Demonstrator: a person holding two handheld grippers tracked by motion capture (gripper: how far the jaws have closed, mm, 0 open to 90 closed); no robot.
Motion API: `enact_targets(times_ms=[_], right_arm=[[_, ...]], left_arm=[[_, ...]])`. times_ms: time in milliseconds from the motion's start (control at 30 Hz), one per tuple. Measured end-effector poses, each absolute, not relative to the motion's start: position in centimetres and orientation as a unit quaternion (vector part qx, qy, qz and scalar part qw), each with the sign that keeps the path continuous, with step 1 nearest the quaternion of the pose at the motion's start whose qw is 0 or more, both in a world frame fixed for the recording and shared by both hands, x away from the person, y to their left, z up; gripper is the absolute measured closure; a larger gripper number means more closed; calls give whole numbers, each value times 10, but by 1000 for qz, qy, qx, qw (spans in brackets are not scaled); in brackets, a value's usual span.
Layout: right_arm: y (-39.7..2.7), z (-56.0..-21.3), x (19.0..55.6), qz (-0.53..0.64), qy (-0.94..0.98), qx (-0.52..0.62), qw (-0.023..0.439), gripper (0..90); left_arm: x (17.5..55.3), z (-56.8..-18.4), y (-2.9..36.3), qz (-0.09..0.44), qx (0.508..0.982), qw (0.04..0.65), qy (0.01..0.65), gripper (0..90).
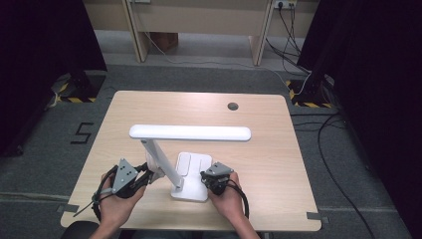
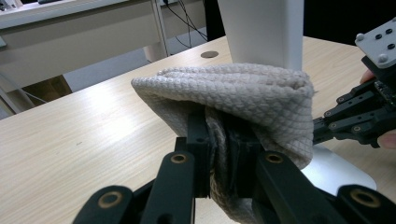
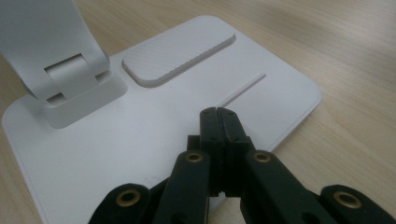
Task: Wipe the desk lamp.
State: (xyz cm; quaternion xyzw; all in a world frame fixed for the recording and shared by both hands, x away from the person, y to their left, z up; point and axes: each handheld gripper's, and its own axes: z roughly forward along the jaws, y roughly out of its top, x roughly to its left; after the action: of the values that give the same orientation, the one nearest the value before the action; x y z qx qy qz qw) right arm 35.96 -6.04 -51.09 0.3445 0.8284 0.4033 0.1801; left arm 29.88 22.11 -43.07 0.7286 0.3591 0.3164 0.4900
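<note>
Pressing against the slanted arm (image 1: 164, 167) of a white desk lamp (image 1: 191, 132), a beige woven cloth (image 2: 243, 100) sits bunched between the fingers of the left gripper (image 2: 223, 135), which are clenched on its folds. From the high view this gripper (image 1: 144, 177) lies at the lamp's left, near the front edge of the light wooden surface (image 1: 278, 154). The lamp's flat base (image 3: 140, 126) rests on the surface at the front middle, its long head spread level above the middle of the surface. The right gripper (image 3: 217, 114) has its fingers clenched together with nothing between them, their tips resting on the base close to its right edge and near a ribbed raised pad (image 3: 180, 49). Grey carpet (image 1: 348, 164) surrounds the surface.
</note>
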Motion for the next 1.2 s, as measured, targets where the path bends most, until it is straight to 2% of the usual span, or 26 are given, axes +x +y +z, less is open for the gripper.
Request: enact_targets(times_ms=[1200], right_arm=[[-60,-511,360,403,829,345,180,900]], left_arm=[[304,-454,213,297,747,472,363,817]])
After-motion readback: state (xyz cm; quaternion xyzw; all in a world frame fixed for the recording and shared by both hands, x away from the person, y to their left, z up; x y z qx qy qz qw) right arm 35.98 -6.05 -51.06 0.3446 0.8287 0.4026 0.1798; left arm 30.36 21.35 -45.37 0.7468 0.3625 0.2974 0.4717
